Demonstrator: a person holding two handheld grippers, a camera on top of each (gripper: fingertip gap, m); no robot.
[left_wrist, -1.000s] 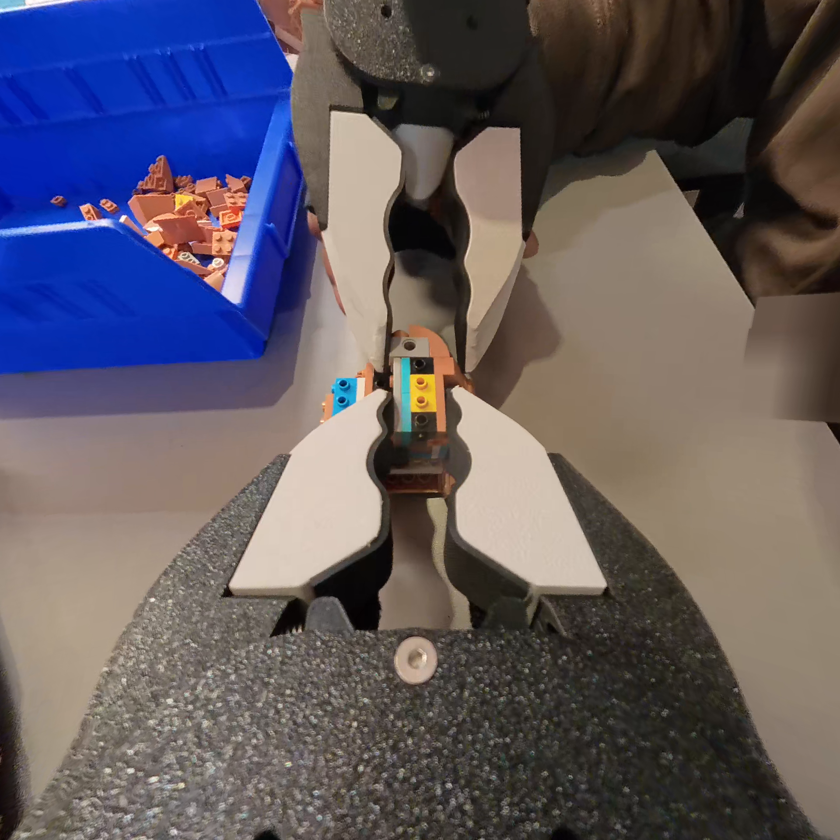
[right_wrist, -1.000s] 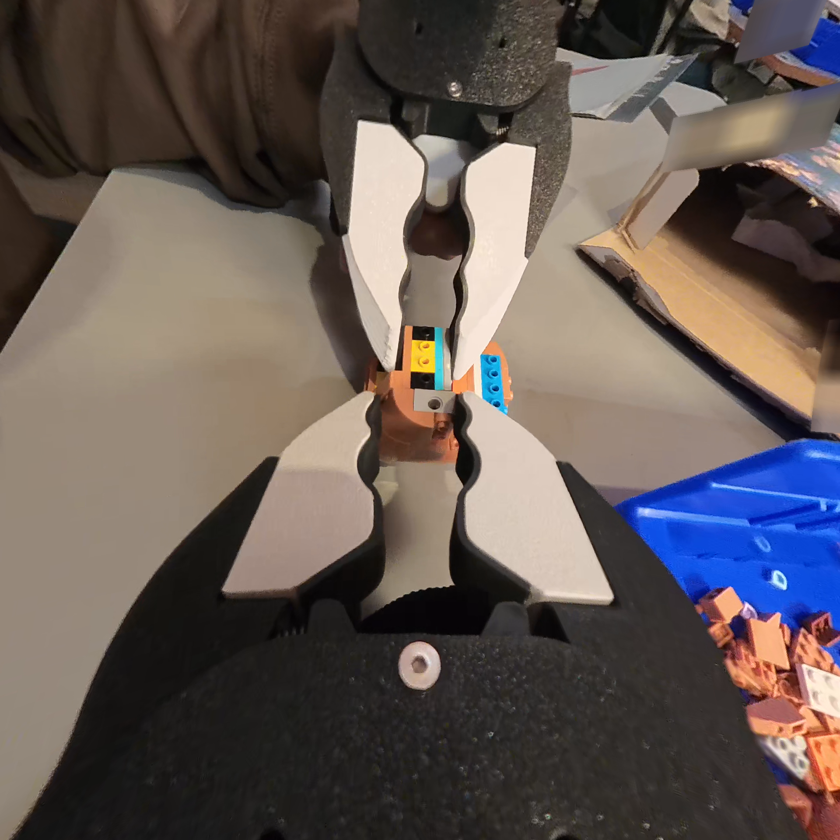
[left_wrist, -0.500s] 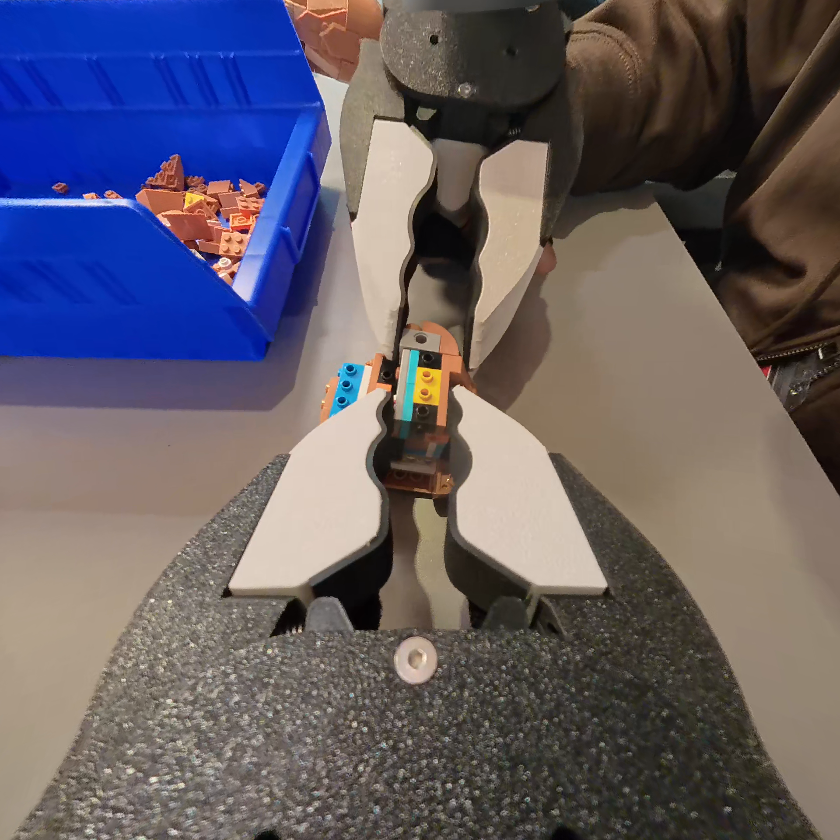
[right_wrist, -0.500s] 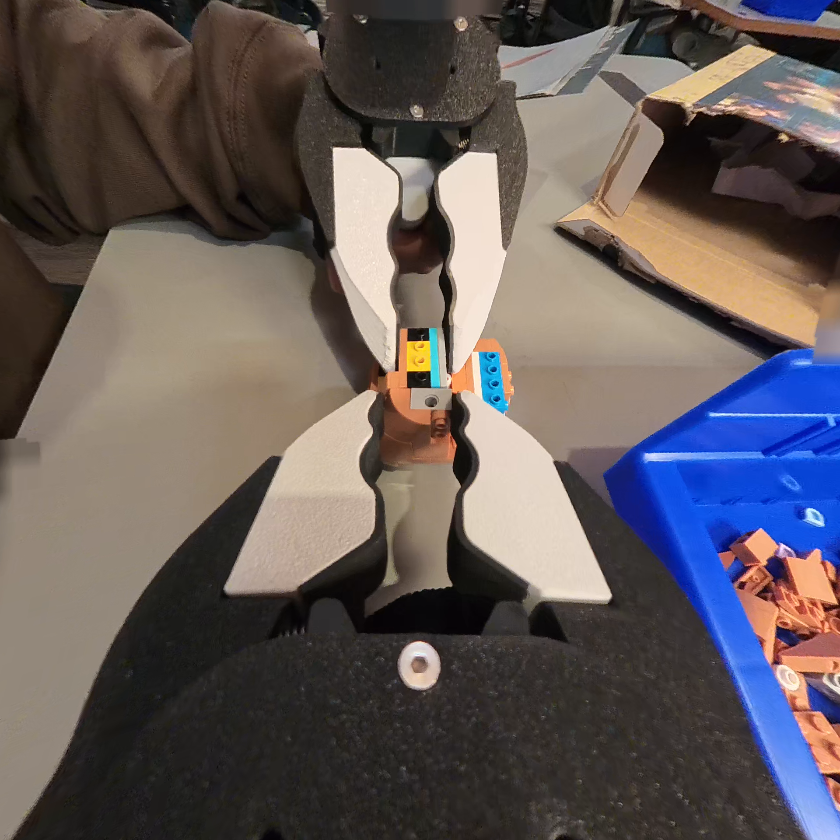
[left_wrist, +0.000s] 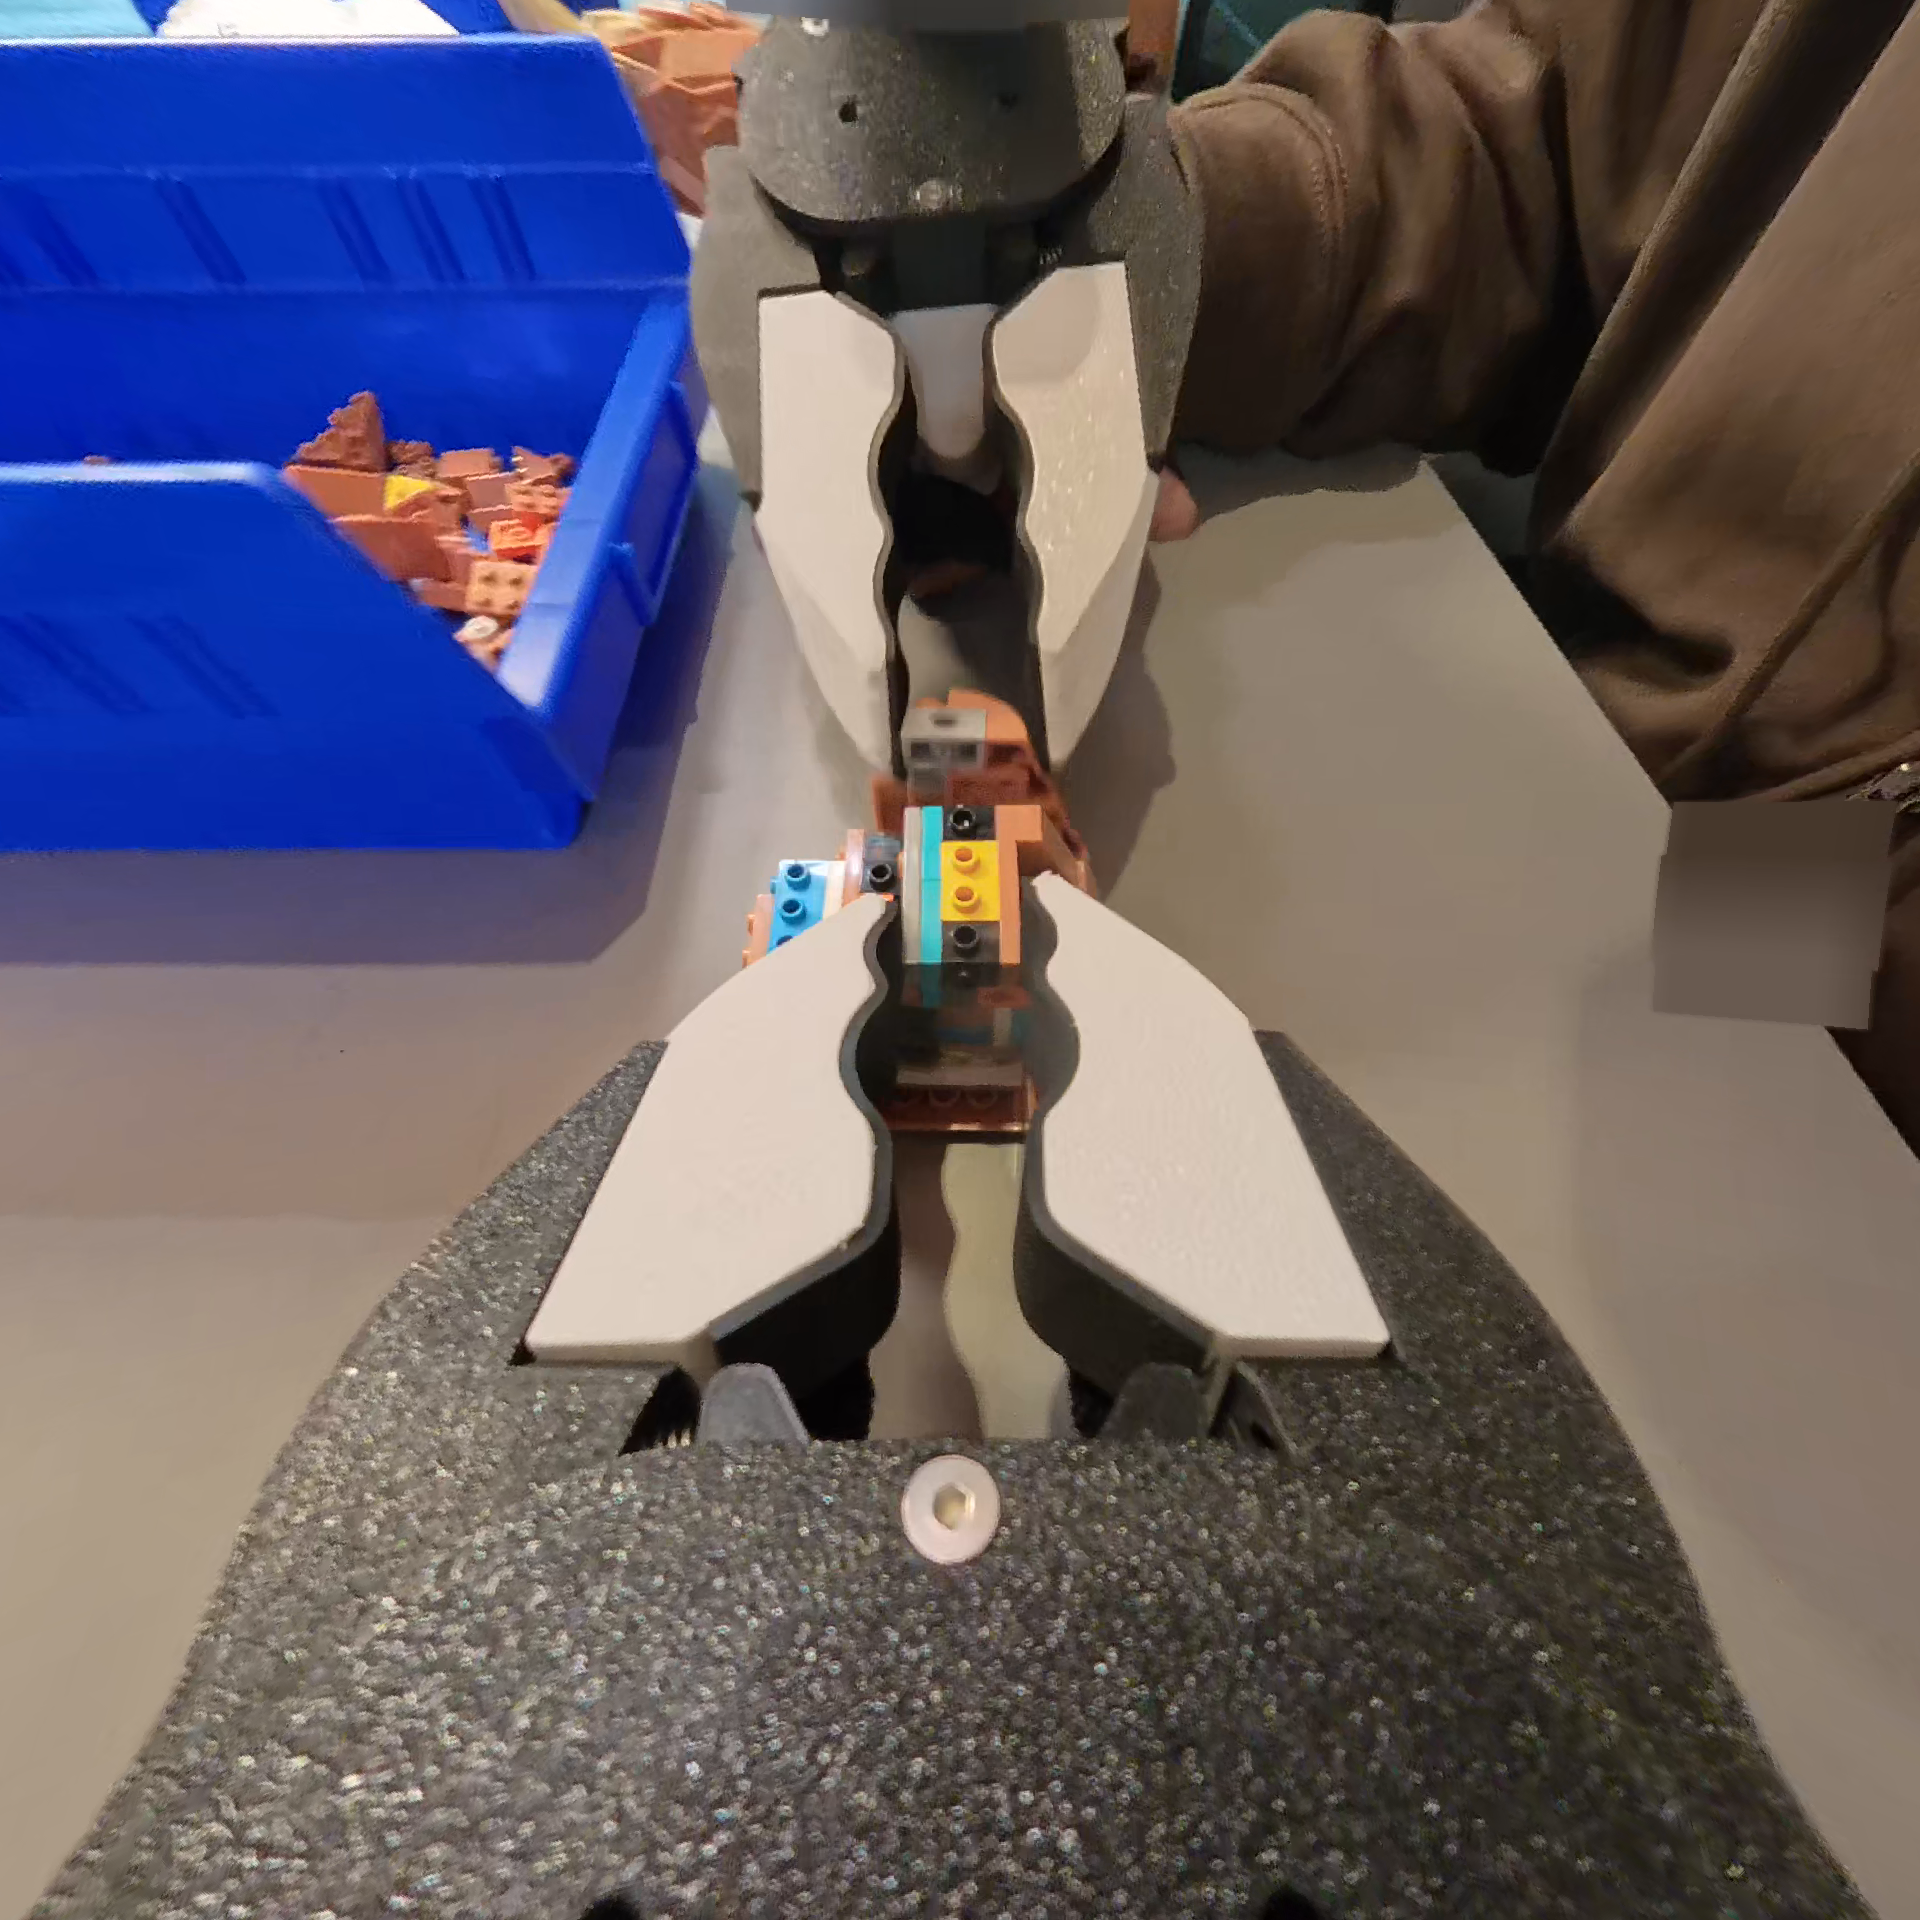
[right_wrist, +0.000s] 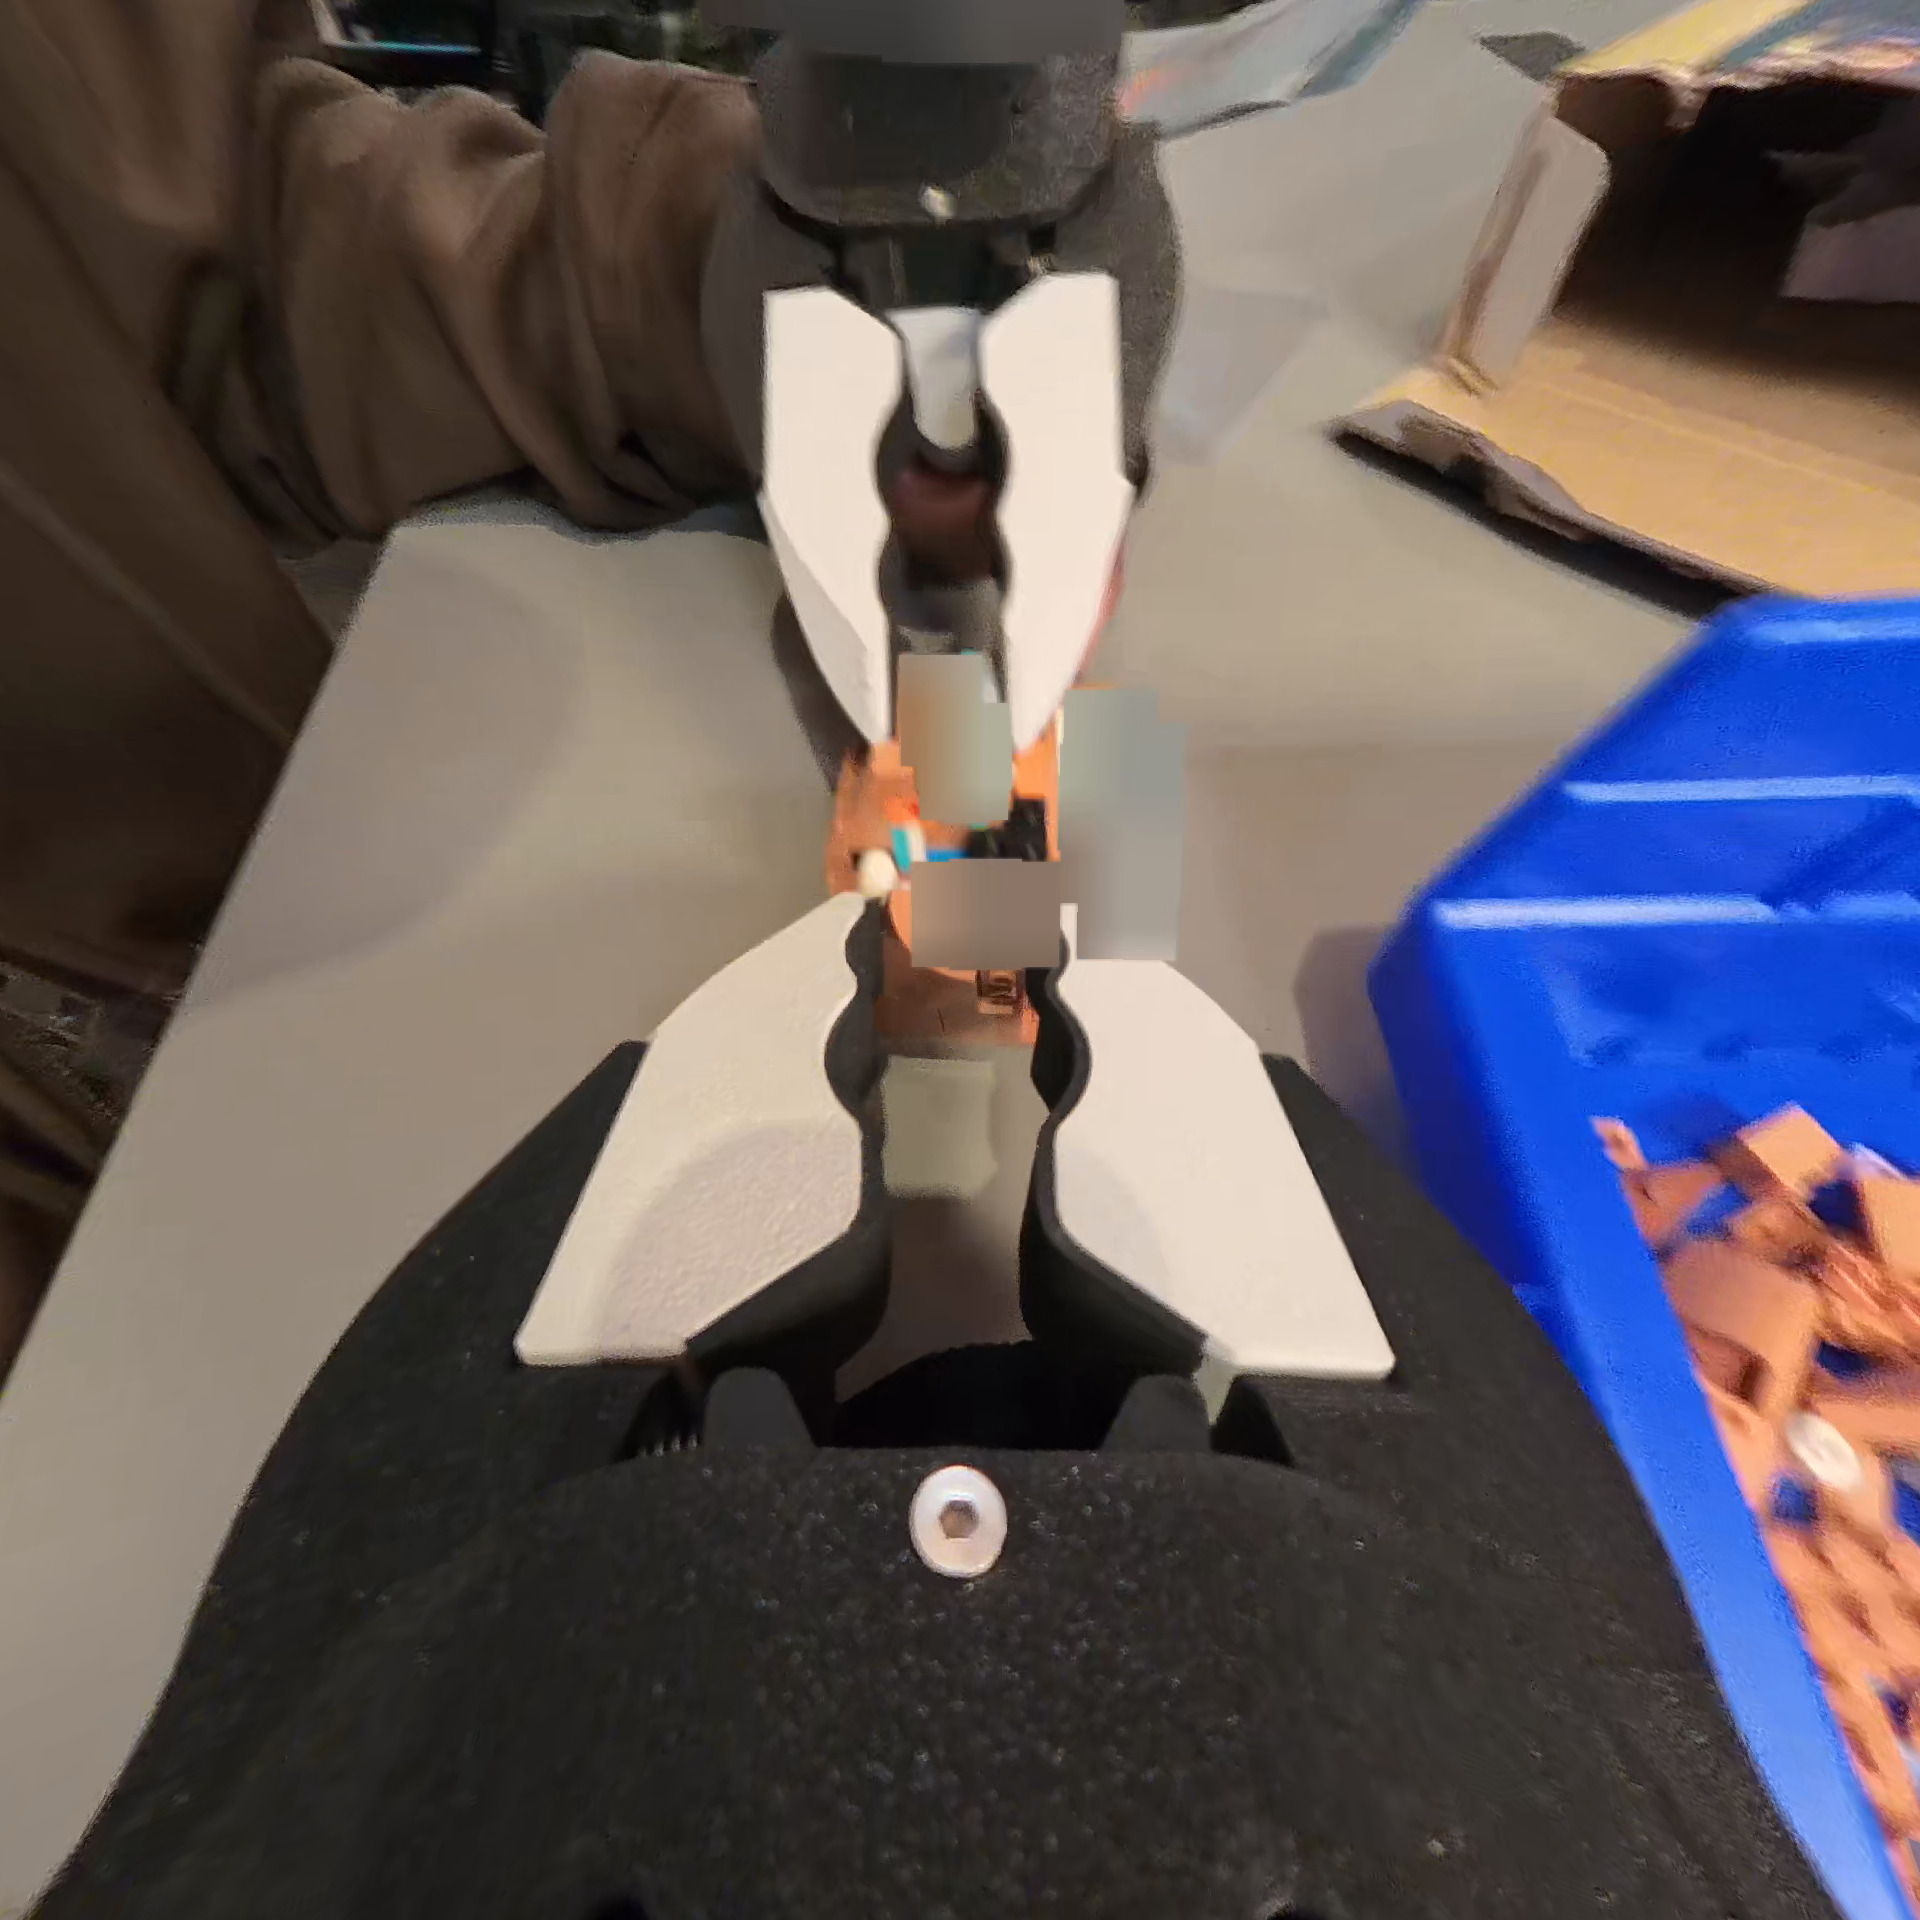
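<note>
The left gripper (left_wrist: 961, 935) is clamped on the near end of a small toy-brick model (left_wrist: 971, 883), reddish-brown with yellow, black, teal and grey pieces and a blue stud piece jutting from one side. Facing it, the right gripper (left_wrist: 966, 748) is closed on the far end, where a grey block sits on a rounded brown part. The model thus spans the two tools in the middle of the pale grey tabletop (left_wrist: 1351, 831), and I cannot tell whether it rests on it. A two-ended hold like this is probably steadiest with both tools level and in line, the fingers pressing on the flat brown flanks and clear of the jutting blue piece. The seam between the halves looks blurred, so I cannot say whether it is tight. At the left, a blue plastic bin (left_wrist: 582, 665) holds a loose heap of reddish-brown bricks (left_wrist: 447, 520), with one yellow piece among them. Far right in the right wrist view lies an open cardboard box (right_wrist: 1558, 416); its contents are too blurred to tell.
</note>
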